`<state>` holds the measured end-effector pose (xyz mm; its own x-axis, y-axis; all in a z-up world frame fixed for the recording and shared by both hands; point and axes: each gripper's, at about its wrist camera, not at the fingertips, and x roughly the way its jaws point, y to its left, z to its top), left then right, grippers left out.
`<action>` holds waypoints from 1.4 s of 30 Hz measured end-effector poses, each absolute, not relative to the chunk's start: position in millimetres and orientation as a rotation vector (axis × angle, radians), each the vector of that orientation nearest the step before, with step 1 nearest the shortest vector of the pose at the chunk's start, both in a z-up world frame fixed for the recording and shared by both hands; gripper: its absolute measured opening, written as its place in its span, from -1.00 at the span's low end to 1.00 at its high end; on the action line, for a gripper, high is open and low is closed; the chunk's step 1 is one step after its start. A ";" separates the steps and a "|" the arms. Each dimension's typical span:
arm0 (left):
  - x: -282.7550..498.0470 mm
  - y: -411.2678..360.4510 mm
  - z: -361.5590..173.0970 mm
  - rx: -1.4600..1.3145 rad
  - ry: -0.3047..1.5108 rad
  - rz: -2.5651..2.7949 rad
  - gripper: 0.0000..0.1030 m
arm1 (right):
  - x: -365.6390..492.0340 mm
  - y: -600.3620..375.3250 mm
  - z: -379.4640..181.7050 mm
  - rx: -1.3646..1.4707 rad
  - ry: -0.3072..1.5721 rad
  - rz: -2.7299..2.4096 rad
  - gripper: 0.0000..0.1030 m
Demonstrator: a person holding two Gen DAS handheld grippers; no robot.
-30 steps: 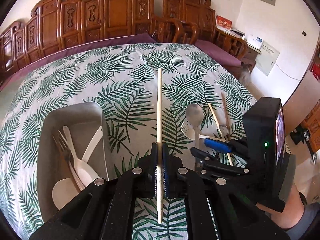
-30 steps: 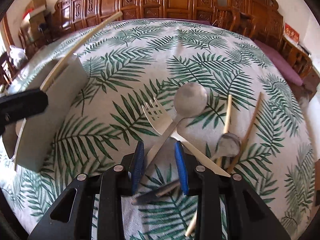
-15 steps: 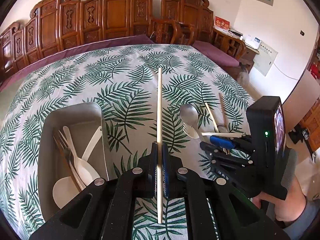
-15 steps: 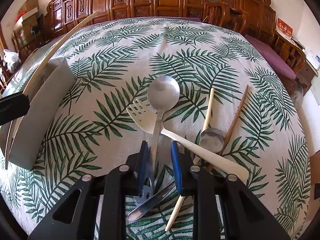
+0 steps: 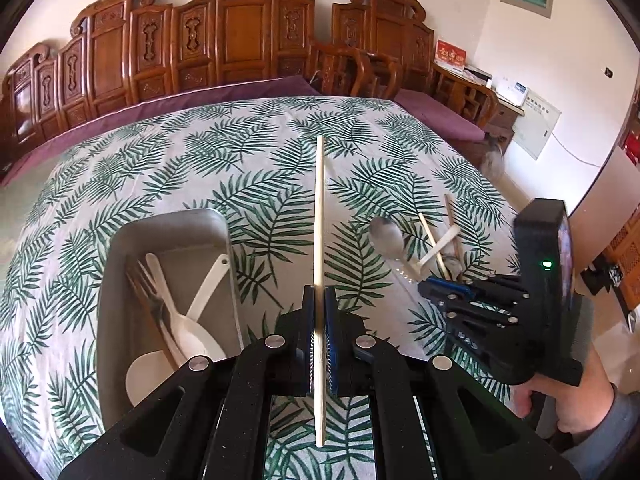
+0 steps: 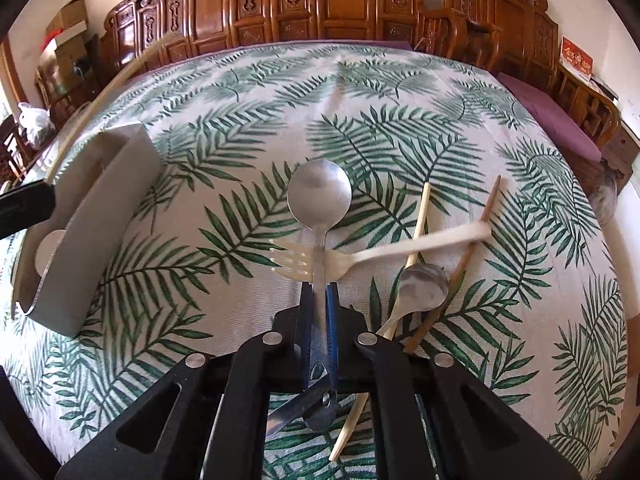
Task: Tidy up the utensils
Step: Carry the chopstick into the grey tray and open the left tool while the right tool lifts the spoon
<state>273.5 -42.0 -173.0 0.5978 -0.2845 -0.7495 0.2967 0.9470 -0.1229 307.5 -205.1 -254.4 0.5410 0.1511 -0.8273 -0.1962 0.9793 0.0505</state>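
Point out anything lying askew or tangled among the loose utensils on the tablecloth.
The loose pile is tangled. The cream plastic fork lies crosswise under the metal spoon held by the right gripper, its blurred handle over two chopsticks. A smaller metal spoon rests among them.

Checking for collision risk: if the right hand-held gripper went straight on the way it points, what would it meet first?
Probably the cream fork, lying across just past the right hand-held gripper; depth is uncertain.

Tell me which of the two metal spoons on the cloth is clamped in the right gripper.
The larger metal spoon, with its bowl farthest up the cloth: the right gripper is shut on its handle. The smaller spoon lies free among the chopsticks.
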 end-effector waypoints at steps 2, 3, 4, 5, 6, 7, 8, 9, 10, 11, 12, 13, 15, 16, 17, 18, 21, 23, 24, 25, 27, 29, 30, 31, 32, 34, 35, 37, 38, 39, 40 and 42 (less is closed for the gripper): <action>274.4 -37.8 -172.1 0.010 0.867 -0.330 -0.92 | 305.3 -205.3 -250.1 -0.043 0.965 0.216 -0.85; 275.2 -35.0 -171.8 0.005 0.868 -0.325 -0.92 | 304.6 -205.8 -248.5 -0.038 0.962 0.221 -0.85; 275.2 -34.0 -171.4 0.004 0.868 -0.323 -0.92 | 303.6 -206.0 -246.4 -0.031 0.956 0.230 -0.85; 275.3 -31.4 -170.6 0.003 0.866 -0.319 -0.92 | 302.9 -206.3 -244.0 -0.027 0.950 0.235 -0.85; 274.5 -30.0 -170.4 0.002 0.865 -0.315 -0.92 | 301.5 -205.8 -240.9 -0.025 0.941 0.242 -0.85; 274.3 -27.8 -169.7 0.002 0.864 -0.312 -0.92 | 300.3 -205.2 -238.9 -0.023 0.936 0.248 -0.85; 274.1 -25.4 -169.0 0.002 0.862 -0.308 -0.92 | 299.2 -204.5 -236.5 -0.020 0.930 0.257 -0.85; 273.5 -21.5 -168.1 0.002 0.859 -0.299 -0.92 | 298.3 -203.6 -234.4 -0.019 0.925 0.264 -0.85; 272.9 -17.2 -167.4 0.001 0.858 -0.290 -0.92 | 297.0 -202.1 -231.7 -0.018 0.918 0.273 -0.84; 273.1 -13.1 -167.2 -0.002 0.859 -0.284 -0.92 | 295.9 -201.1 -230.1 -0.016 0.915 0.280 -0.85; 272.9 -9.0 -167.2 -0.006 0.860 -0.277 -0.92 | 295.1 -200.2 -229.0 -0.014 0.913 0.286 -0.85; 273.5 -3.1 -167.1 -0.011 0.864 -0.268 -0.92 | 293.7 -198.2 -226.7 -0.015 0.907 0.295 -0.85; 274.4 5.3 -167.2 -0.017 0.868 -0.255 -0.92 | 291.5 -194.9 -222.8 -0.018 0.897 0.310 -0.85; 275.0 11.2 -167.3 -0.023 0.870 -0.246 -0.92 | 290.0 -193.5 -221.1 -0.020 0.893 0.316 -0.85; 275.9 14.7 -167.0 -0.027 0.873 -0.241 -0.92 | 289.3 -191.8 -219.6 -0.023 0.890 0.322 -0.85; 276.6 21.1 -167.6 -0.032 0.876 -0.231 -0.92 | 288.2 -190.0 -217.9 -0.029 0.886 0.327 -0.85; 278.3 34.6 -169.9 -0.043 0.885 -0.211 -0.92 | 285.2 -185.9 -212.6 -0.032 0.875 0.344 -0.85; 280.1 41.6 -172.3 -0.047 0.892 -0.196 -0.92 | 283.3 -183.1 -208.3 -0.038 0.864 0.352 -0.84; 281.3 44.3 -173.8 -0.049 0.897 -0.191 -0.92 | 282.4 -181.7 -206.1 -0.038 0.860 0.359 -0.85; 282.7 45.9 -175.4 -0.049 0.900 -0.187 -0.92 | 281.1 -179.1 -203.3 -0.040 0.854 0.367 -0.84; 285.7 50.6 -180.0 -0.051 0.912 -0.175 -0.92 | 278.7 -173.3 -198.4 -0.045 0.845 0.382 -0.84; 288.1 53.4 -184.2 -0.051 0.923 -0.170 -0.92 | 276.7 -166.5 -194.9 -0.052 0.840 0.399 -0.84; 290.4 55.0 -187.7 -0.050 0.933 -0.165 -0.92 | 276.1 -162.9 -193.6 -0.058 0.838 0.407 -0.84; 291.4 56.1 -190.6 -0.050 0.943 -0.163 -0.92 | 275.4 -160.0 -192.4 -0.063 0.837 0.412 -0.84; 292.3 56.4 -192.4 -0.050 0.948 -0.162 -0.92 | 274.6 -155.6 -190.9 -0.070 0.836 0.421 -0.84; 294.3 57.3 -197.4 -0.042 0.962 -0.158 -0.92 | 274.4 -149.5 -189.7 -0.078 0.834 0.429 -0.84; 295.8 57.7 -200.5 -0.039 0.973 -0.156 -0.92 | 273.9 -146.4 -189.0 -0.081 0.834 0.434 -0.84; 297.6 58.7 -205.2 -0.033 0.994 -0.149 -0.92 | 273.1 -140.6 -187.5 -0.086 0.834 0.444 -0.84; 298.2 59.8 -208.2 -0.031 1.007 -0.144 -0.92 | 272.3 -138.2 -187.0 -0.088 0.833 0.448 -0.84; 298.1 61.3 -211.1 -0.033 1.017 -0.144 -0.92 | 271.4 -136.4 -186.6 -0.090 0.832 0.452 -0.84; 297.5 61.5 -212.5 -0.030 1.023 -0.145 -0.92 | 270.5 -133.5 -185.7 -0.092 0.830 0.458 -0.84; 296.6 62.0 -215.1 -0.024 1.033 -0.151 -0.92 | 270.0 -130.5 -185.5 -0.096 0.828 0.466 -0.84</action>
<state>296.6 62.0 -215.1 0.5031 -0.1360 -0.8535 0.1136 0.9894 -0.0907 270.0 -130.5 -185.5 0.5819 0.3612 -0.7286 -0.4347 0.8954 0.0967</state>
